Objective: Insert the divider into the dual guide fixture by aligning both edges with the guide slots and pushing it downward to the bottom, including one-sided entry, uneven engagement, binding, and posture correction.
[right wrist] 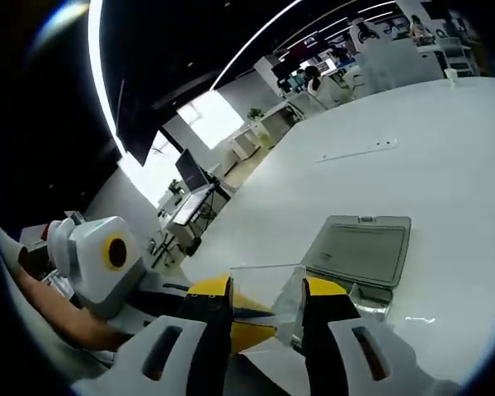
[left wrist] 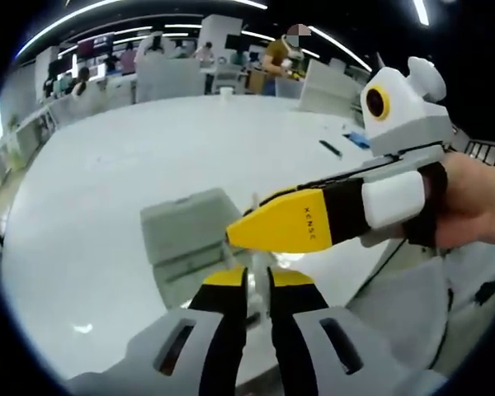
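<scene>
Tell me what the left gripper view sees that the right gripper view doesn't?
Left gripper view: a black pen lying on the table, and a hand holding the right tongs.
Right gripper view: a bright window, and the clear divider face-on between the right tongs' jaws.
Both: the grey fixture on the white table, and the left tongs.

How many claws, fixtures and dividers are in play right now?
claws: 2, left claw and right claw
fixture: 1
divider: 1
total: 4
</scene>
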`<state>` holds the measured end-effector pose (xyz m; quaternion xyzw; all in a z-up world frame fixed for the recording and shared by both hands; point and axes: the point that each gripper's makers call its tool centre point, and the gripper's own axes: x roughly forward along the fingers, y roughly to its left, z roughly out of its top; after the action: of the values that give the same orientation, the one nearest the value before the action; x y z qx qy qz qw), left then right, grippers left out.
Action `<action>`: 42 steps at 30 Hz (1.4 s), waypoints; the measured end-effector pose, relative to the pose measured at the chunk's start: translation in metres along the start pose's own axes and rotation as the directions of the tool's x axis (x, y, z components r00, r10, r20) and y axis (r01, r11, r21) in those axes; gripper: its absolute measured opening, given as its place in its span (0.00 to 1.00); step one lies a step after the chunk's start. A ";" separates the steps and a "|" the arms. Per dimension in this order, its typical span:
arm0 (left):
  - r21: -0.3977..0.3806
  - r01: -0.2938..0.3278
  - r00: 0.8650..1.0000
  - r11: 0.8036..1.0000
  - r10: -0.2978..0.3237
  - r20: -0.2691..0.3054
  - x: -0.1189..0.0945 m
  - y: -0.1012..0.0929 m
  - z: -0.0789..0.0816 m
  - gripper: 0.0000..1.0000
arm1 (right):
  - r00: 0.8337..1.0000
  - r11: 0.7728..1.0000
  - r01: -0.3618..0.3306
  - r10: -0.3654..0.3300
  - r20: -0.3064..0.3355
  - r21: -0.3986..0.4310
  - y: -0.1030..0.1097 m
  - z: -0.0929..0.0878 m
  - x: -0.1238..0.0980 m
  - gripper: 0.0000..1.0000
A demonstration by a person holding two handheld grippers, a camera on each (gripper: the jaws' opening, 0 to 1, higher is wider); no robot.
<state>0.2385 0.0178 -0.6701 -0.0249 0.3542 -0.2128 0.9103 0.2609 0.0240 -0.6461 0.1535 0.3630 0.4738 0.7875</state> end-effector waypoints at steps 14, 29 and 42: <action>-0.005 -0.001 1.000 1.000 0.001 -0.007 0.000 0.001 -0.004 0.03 | 1.000 1.000 0.016 -0.016 -0.007 0.012 0.001 -0.004 0.002 0.29; -0.006 0.067 0.995 0.998 -0.067 -0.072 0.002 -0.002 -0.009 0.02 | 0.999 0.996 0.029 -0.026 -0.031 0.085 -0.006 -0.012 0.000 0.30; -0.031 0.099 0.986 0.995 -0.103 -0.134 -0.001 0.004 -0.015 0.01 | 0.999 0.995 -0.030 0.032 -0.012 0.092 -0.003 -0.015 -0.005 0.30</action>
<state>0.2297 0.0239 -0.6812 -0.0396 0.4161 -0.2555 0.8718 0.2503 0.0165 -0.6556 0.1918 0.3872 0.4699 0.7698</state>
